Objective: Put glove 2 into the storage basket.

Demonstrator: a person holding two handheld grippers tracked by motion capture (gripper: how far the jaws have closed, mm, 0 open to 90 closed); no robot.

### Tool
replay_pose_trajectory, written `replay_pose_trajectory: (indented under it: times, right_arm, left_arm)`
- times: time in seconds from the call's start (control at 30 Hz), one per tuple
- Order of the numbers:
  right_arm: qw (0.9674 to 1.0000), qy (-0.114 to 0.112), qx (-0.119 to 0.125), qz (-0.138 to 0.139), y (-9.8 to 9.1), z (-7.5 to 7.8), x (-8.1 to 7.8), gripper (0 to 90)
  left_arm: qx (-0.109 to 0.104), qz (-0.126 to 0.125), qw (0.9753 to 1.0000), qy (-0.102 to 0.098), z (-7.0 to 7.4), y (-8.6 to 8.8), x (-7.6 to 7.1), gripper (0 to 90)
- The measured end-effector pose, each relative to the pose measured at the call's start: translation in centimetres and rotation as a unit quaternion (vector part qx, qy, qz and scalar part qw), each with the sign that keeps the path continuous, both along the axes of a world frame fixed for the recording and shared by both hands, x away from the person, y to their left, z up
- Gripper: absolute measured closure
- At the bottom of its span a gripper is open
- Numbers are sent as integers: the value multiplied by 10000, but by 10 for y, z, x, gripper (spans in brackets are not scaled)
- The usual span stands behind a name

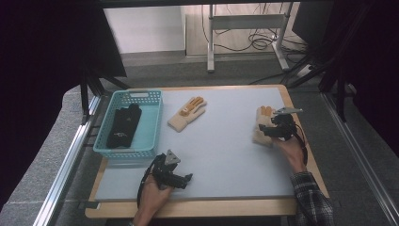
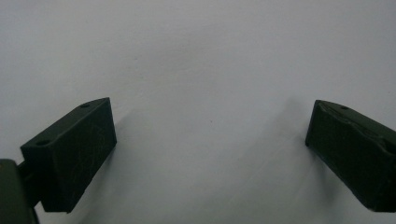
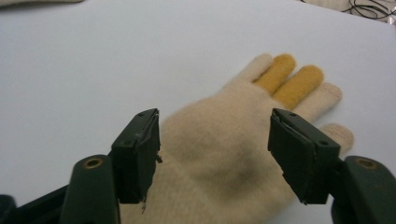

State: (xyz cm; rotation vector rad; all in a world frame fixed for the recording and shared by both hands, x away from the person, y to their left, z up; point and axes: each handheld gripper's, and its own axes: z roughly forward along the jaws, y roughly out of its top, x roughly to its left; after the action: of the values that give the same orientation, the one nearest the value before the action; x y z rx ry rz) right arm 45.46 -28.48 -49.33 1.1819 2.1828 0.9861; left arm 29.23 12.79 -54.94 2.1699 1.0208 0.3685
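A: Start with the cream glove (image 3: 224,154). It lies flat near the table's (image 1: 226,155) right edge, well to the right of the blue basket (image 1: 128,123), fingers pointing away from the person, two of them mustard yellow.

B: And the right gripper (image 3: 215,156)?

A: Over the glove's palm, jaws apart on either side of it, pads not pressing the knit. Nothing is held.

B: So what could go wrong?

A: As I judge it, the jaws stand almost as wide as the palm. If they come down like that, they could land on the table beside the glove, or pinch only a thin fold of soft knit that slips out on the lift. A shallow bite on the top layer alone would also let the glove sag and drag across the table on its way to the basket.

B: Anything in the way?

A: The matching glove (image 1: 187,113) lies just right of the basket. A low carry could sweep it along. The basket already holds a black pair of gloves (image 1: 124,126), so a careless drop could catch on the rim.

B: The left gripper (image 1: 175,178)?

A: Just in front of the basket's near right corner, jaws wide apart over bare table, empty. It is out of the way.
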Motion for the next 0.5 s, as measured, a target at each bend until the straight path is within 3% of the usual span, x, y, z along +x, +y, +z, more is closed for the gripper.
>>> replay_pose_trajectory:
  times: [0.27,0.37,0.5]
  right_arm:
    - [9997,173,-188,-59,2,-21,22,254]
    - [9997,198,-143,-66,3,-27,26,257]
    - [9995,317,27,-75,3,-29,25,386]
  left_arm:
    - [2,-1,10000,1,0,0,0,21]
    - [-1,0,10000,0,0,0,0,21]
    - [-1,0,10000,-1,0,0,0,21]
